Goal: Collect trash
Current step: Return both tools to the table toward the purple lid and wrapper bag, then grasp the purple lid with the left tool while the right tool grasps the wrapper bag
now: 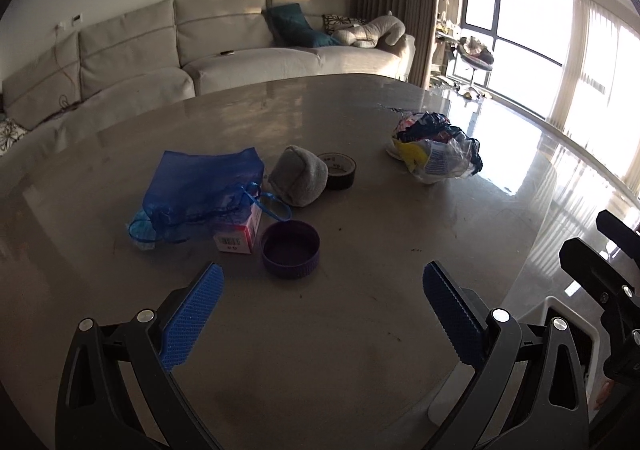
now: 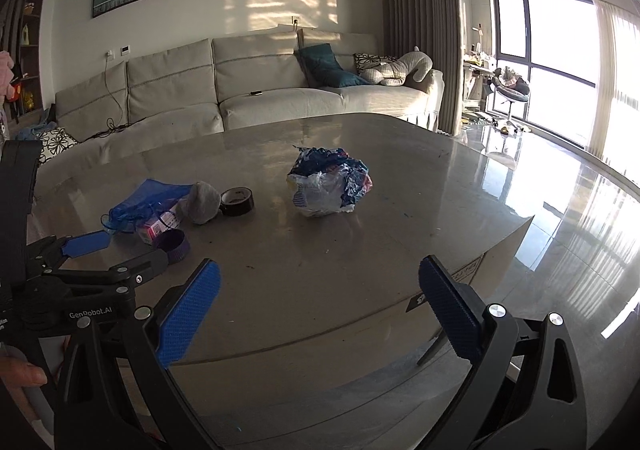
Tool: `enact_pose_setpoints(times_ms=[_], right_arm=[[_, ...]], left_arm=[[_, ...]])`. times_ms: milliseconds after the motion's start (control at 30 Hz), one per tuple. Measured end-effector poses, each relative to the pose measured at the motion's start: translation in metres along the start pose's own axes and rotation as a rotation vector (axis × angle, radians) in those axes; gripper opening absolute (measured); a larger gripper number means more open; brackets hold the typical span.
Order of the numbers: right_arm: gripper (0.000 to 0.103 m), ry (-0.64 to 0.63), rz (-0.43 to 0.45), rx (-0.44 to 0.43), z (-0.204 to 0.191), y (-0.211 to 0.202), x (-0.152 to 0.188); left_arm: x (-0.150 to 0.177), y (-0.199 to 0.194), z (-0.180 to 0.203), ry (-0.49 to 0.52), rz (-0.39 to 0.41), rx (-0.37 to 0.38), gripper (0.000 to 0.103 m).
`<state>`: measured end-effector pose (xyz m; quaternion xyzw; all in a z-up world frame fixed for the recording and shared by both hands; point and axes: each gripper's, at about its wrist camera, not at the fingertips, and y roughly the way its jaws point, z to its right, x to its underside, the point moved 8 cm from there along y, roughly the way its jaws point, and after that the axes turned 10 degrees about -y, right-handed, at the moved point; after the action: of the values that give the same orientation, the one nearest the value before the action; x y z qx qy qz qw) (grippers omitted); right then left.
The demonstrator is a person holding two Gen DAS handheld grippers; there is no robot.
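Just one crumpled wrapper ball (image 2: 330,182).

On the table (image 1: 360,330), a cluster lies left of centre: mesh bag (image 1: 200,186) draped over a small carton (image 1: 240,236), a lid (image 1: 291,248) just right of the carton, a rolled cloth (image 1: 298,176) behind the lid, and a tape roll (image 1: 340,170) touching the cloth's right side. Well apart to the right — a crumpled plastic wad (image 1: 438,152). Behind the table, a sofa (image 1: 240,46).
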<state>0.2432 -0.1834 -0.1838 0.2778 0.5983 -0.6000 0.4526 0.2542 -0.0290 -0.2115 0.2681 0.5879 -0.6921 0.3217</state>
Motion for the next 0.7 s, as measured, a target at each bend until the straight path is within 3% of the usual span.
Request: enact_pose_setpoints(times_ms=[267,433,700], right_arm=[[0.099,-0.068,0.032,-0.047,-0.015,0.034,-0.030],[0.099,-0.073,0.023,-0.065,-0.017,0.052,-0.031],[0.099,-0.048,-0.008,-0.078,-0.011,0.069,-0.022]], left_arm=[[-0.003,0.020,-0.014,-0.055,-0.020,-0.031,0.098],[-0.006,0.033,-0.023,-0.105,-0.047,-0.016,0.098],[-0.005,0.059,-0.025,-0.091,-0.119,-0.072,0.098]])
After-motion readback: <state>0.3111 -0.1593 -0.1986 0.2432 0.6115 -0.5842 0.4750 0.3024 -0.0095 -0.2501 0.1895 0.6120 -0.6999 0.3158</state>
